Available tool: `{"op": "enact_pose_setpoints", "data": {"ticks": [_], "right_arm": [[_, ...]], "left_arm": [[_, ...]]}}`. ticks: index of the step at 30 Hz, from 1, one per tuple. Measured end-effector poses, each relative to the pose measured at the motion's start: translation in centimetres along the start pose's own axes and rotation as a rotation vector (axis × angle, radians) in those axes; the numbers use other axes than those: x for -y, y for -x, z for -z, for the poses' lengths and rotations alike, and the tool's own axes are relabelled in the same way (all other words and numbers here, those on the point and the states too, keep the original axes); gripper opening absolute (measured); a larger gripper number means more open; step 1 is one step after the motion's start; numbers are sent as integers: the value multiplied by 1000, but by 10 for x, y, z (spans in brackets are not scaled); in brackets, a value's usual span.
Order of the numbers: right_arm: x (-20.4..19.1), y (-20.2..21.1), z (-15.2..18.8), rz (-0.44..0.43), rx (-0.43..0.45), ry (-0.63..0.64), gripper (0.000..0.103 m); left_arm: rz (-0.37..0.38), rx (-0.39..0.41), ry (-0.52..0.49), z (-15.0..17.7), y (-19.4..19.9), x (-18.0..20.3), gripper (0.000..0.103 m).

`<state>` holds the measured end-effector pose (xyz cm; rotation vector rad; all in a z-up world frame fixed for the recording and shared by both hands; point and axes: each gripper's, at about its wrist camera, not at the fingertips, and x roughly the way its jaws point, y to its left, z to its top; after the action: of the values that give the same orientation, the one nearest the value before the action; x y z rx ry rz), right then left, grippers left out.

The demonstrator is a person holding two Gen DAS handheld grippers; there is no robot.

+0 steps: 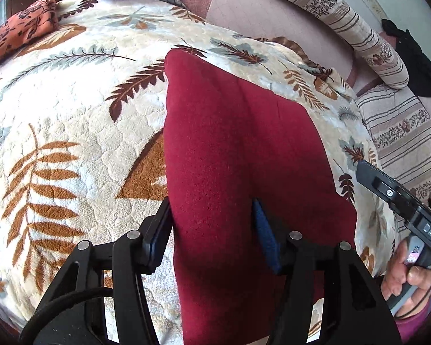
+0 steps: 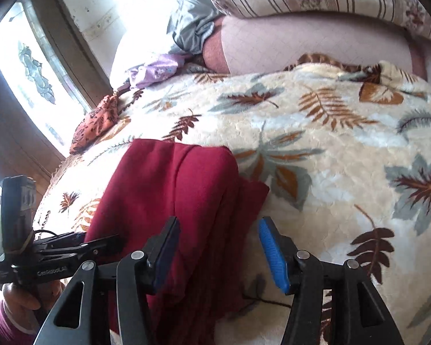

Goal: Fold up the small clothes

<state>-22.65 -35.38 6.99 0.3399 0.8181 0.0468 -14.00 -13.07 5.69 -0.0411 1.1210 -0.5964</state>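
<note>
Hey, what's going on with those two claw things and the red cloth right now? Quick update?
Left gripper open, fingers astride the red garment. Right gripper open over its edge. Garment partly folded on the leaf-print blanket. Nothing in the way.

Left gripper (image 1: 212,230): the two fingers stand apart, spread wide, pointing forward and down.
Left blue pad (image 1: 265,238): only partly seen, maybe pressed into something soft.
Right gripper (image 2: 217,254): the two fingers stand apart, with a wide gap.
Right hand (image 1: 408,276): wrapped around the handle, fingers curled.
Left hand (image 2: 23,296): grips the handle low at the edge.
</note>
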Motion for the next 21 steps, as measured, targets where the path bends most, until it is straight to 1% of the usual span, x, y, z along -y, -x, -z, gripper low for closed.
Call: {"op": "enact_pose_setpoints", "data": {"ticks": [2, 5, 6, 8, 10, 13, 14, 15, 17, 21], "right_arm": [[-15, 11, 1, -25, 13, 55, 52], [-44, 12, 10, -53, 2, 148, 50], [-50, 8, 15, -51, -5, 172, 49], [-57, -4, 25, -16, -37, 205, 44], [-55, -18, 36, 38, -71, 201, 43], [-47, -25, 52, 102, -89, 197, 42], [-45, -28, 56, 108, -106, 188, 42], [-41, -29, 59, 96, -114, 166, 42], [-40, -24, 60, 84, -99, 147, 42], [-44, 2, 54, 56, -51, 114, 42]], "left_arm": [[-37, 22, -20, 1, 4, 2, 57], [-77, 50, -39, 3, 11, 5, 57], [-89, 59, -45, 4, 13, 6, 57], [-115, 83, -57, 7, 18, 8, 57], [-133, 105, -68, 10, 23, 10, 57], [-154, 136, -80, 16, 30, 12, 57], [-159, 146, -83, 18, 32, 13, 57], [-162, 154, -84, 20, 34, 14, 57], [-176, 172, -89, 22, 38, 16, 57], [-203, 216, -102, 28, 50, 19, 57]]}}
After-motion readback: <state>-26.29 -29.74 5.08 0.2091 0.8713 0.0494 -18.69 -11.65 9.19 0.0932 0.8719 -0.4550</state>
